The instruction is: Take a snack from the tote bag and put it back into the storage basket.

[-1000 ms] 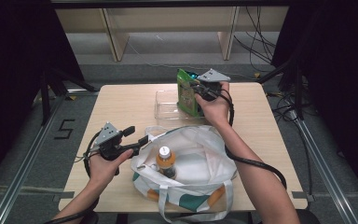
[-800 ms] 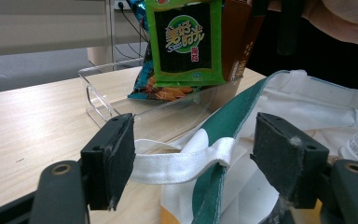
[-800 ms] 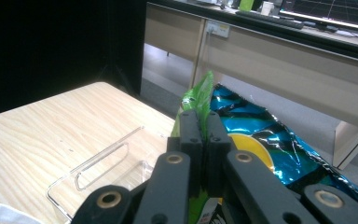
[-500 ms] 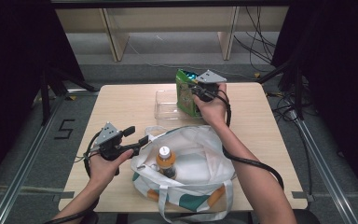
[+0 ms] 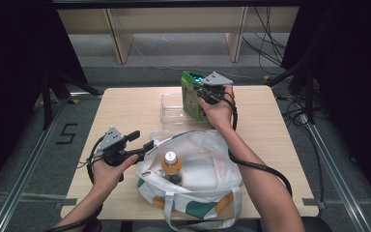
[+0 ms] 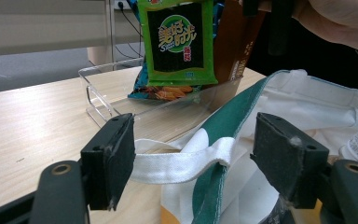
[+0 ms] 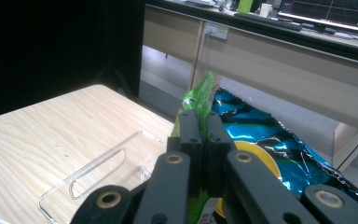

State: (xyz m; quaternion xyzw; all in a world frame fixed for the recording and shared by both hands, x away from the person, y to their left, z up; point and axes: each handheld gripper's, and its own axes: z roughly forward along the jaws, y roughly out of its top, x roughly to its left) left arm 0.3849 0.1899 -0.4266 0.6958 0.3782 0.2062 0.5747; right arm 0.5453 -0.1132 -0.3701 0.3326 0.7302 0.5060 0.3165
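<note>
My right gripper (image 5: 204,93) has its fingers pressed tight on the top edge of a green snack packet (image 5: 191,95), holding it upright over the clear tray (image 5: 170,108) at the far side of the surface (image 5: 125,113); I judge I am standing it in the tray beside the blue snack bag (image 7: 265,135) and a brown packet (image 6: 233,46) that already lean there, and gripping the top seam keeps the packet vertical so it slots in on edge. In the right gripper view the green seam sticks up just past the closed fingertips (image 7: 200,126), so the packet hangs below and ahead of them. My left gripper (image 5: 142,146) sits at the near left with its fingers (image 6: 114,158) spread wide, one on each side of the white strap (image 6: 177,163) of the cloth bag (image 5: 207,164), not touching it as far as I can tell. I read that as readiness to pinch the strap and keep the bag mouth open. A bottle (image 5: 171,164) with a white cap stands inside the bag, probably the next thing to take out.
</note>
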